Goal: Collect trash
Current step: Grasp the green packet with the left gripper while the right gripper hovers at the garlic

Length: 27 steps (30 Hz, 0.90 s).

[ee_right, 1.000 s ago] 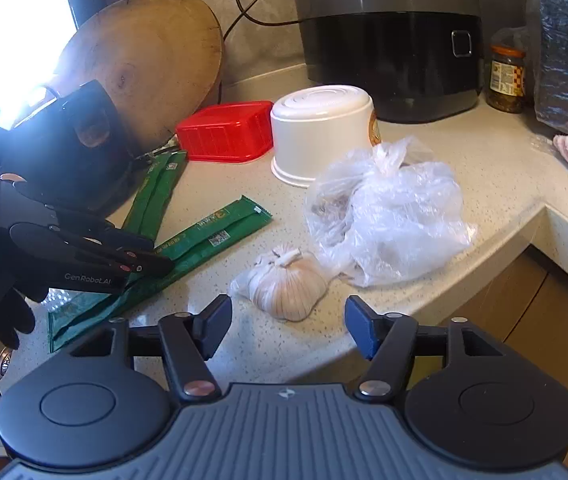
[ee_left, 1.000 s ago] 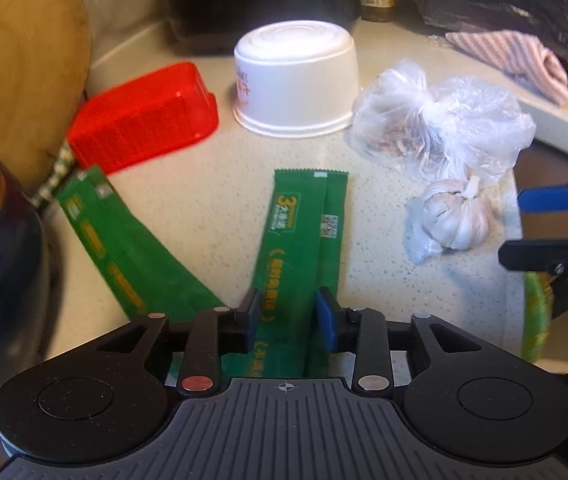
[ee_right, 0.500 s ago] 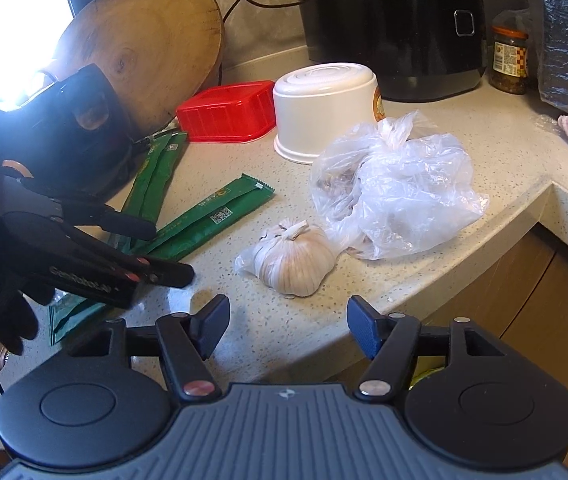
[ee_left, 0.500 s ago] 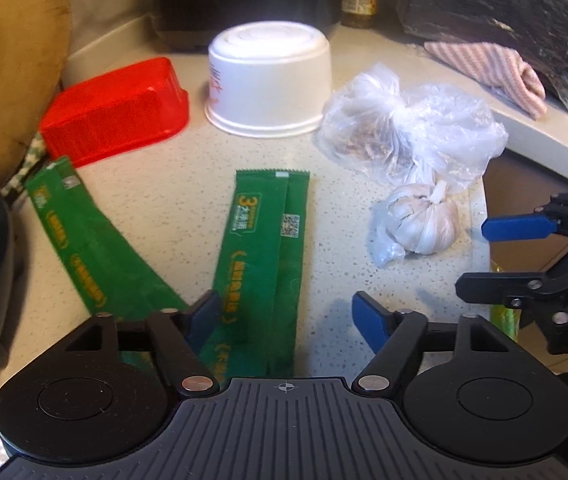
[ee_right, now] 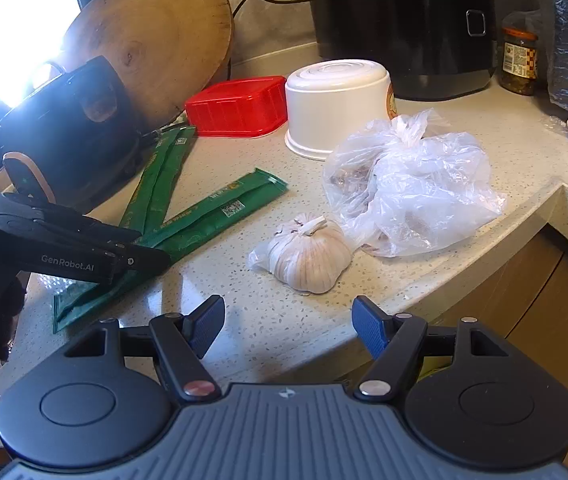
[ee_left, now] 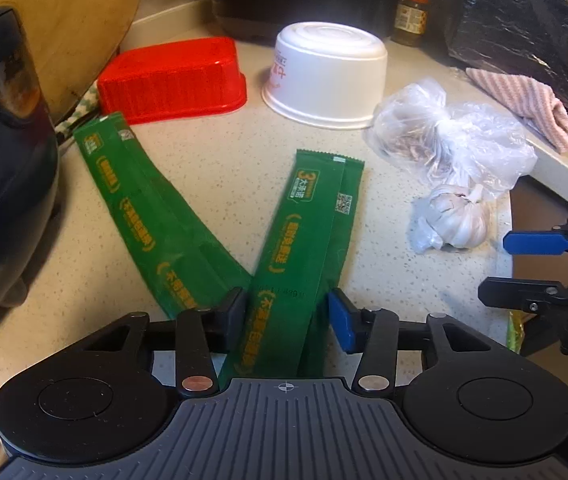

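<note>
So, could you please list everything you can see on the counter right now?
Wrappers: two, green, crossing at the counter's front; the right one, the left one.
Tub: one, red, upside down at the back.
Bowl: one, white, upside down beside the tub.
Plastic bag: one, clear, right of the bowl.
Garlic: one, white, in front of the bag.
Jar: one, back right.
Cooker: one, black, at the wall.
Board: one, wooden, leaning.
Cloth: one, pink striped, far right.
Left gripper: fingers open around the right wrapper.
Right gripper: open, empty.
</note>
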Tool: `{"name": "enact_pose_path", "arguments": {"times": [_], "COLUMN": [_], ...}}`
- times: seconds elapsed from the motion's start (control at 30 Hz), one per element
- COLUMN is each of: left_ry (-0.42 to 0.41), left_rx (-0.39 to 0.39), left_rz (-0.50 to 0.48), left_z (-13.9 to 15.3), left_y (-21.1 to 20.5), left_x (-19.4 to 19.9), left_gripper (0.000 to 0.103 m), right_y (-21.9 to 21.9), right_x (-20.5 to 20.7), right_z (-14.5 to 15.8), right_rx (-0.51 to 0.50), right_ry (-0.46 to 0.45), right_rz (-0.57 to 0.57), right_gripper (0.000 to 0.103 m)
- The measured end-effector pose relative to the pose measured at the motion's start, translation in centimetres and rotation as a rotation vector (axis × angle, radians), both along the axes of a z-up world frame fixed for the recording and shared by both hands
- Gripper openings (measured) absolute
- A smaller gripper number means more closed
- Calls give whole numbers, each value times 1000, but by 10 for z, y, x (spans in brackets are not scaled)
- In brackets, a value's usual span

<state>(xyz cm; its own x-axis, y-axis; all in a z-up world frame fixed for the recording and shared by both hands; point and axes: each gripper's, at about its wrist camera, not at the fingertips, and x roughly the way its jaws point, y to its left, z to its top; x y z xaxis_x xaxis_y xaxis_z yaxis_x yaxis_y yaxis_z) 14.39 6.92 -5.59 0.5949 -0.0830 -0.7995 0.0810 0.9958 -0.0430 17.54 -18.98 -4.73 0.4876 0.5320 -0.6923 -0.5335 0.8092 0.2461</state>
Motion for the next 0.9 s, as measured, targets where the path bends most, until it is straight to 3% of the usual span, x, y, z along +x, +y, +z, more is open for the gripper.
{"name": "enact_pose_path", "arguments": {"times": [0.23, 0.43, 0.73, 0.87, 0.9], "left_ry": [-22, -54, -165, -202, -207], "left_rx": [16, 8, -72, -86, -88], "left_rz": [51, 76, 145, 136, 133], "left_z": [3, 8, 33, 44, 46], "left_y": [-4, 0, 20, 21, 20], "left_x": [-13, -25, -54, -65, -66], "left_gripper": [36, 35, 34, 33, 33], "right_y": [6, 19, 34, 37, 36], "right_x": [-1, 20, 34, 30, 28], "right_z": [11, 12, -3, 3, 5], "right_rx": [-30, -43, -91, -85, -73], "right_ry": [-79, -93, -80, -85, -80], "right_rz": [9, 13, -5, -17, -10], "right_gripper": [71, 71, 71, 54, 54]}}
